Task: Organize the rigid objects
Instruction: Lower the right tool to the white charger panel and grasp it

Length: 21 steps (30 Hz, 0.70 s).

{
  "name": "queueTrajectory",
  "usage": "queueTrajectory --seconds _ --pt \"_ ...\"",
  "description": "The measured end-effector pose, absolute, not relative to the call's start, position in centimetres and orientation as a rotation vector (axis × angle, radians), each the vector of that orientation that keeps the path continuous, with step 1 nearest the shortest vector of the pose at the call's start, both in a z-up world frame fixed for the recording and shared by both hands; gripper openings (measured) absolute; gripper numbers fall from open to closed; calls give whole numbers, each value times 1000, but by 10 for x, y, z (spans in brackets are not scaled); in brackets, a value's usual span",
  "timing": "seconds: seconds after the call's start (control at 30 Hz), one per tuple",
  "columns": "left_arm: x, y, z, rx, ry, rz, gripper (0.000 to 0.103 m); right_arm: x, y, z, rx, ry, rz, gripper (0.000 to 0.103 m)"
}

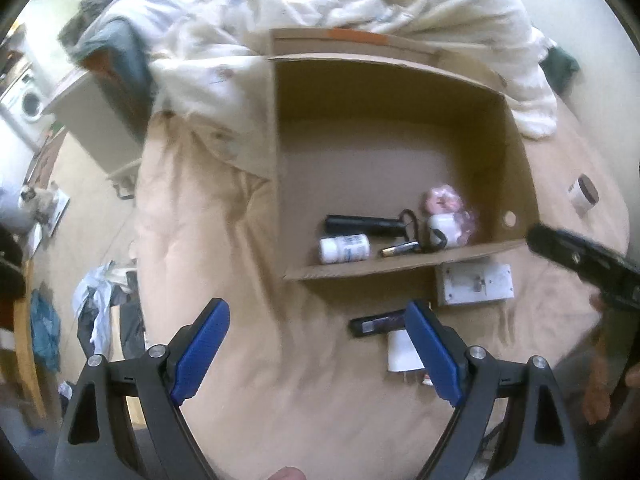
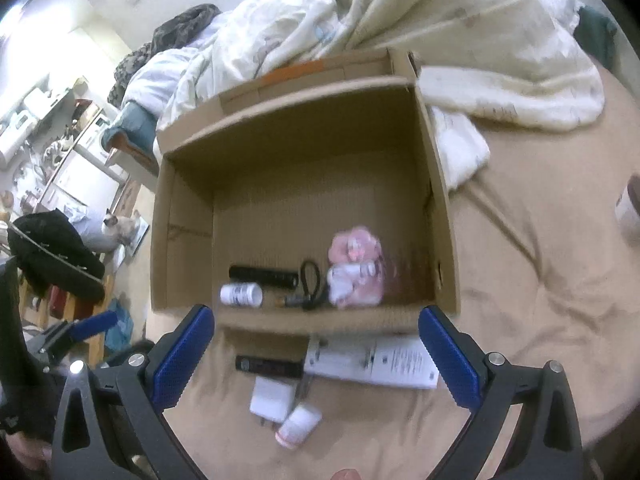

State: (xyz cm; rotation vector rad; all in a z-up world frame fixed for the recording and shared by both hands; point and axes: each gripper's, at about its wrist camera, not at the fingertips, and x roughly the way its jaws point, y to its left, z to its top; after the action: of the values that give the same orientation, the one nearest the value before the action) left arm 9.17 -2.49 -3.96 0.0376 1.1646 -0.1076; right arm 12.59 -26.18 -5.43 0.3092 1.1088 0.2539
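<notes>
Blue-padded left gripper (image 1: 318, 344) hangs wide open over the tan bedsheet (image 1: 248, 320), nothing between its jaws. Right gripper (image 2: 316, 354) likewise spread wide and empty, above the loose items. Cardboard box (image 2: 444, 208) sits open on the bed. Inside, along its near wall: black flashlight (image 2: 262, 277), white pill bottle (image 2: 241, 294), pink-and-white bundle (image 2: 354, 276). Outside, just beside the near wall: black bar-shaped item (image 2: 268, 365), white flat package (image 2: 372, 360), white charger block (image 2: 270, 400), small white bottle (image 2: 299, 424). 1 brown-lidded jar (image 1: 584, 193) lies well apart, right of the box.
</notes>
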Motion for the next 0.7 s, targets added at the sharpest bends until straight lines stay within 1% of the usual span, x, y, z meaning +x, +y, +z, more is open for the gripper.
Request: queueTrajectory --seconds 0.37,0.7 --pt "87 -11 -83 8 1258 -21 88 96 -282 -83 369 1213 239 103" --pt "95 -7 -86 -44 1279 -16 88 107 -301 -122 441 1332 105 103"
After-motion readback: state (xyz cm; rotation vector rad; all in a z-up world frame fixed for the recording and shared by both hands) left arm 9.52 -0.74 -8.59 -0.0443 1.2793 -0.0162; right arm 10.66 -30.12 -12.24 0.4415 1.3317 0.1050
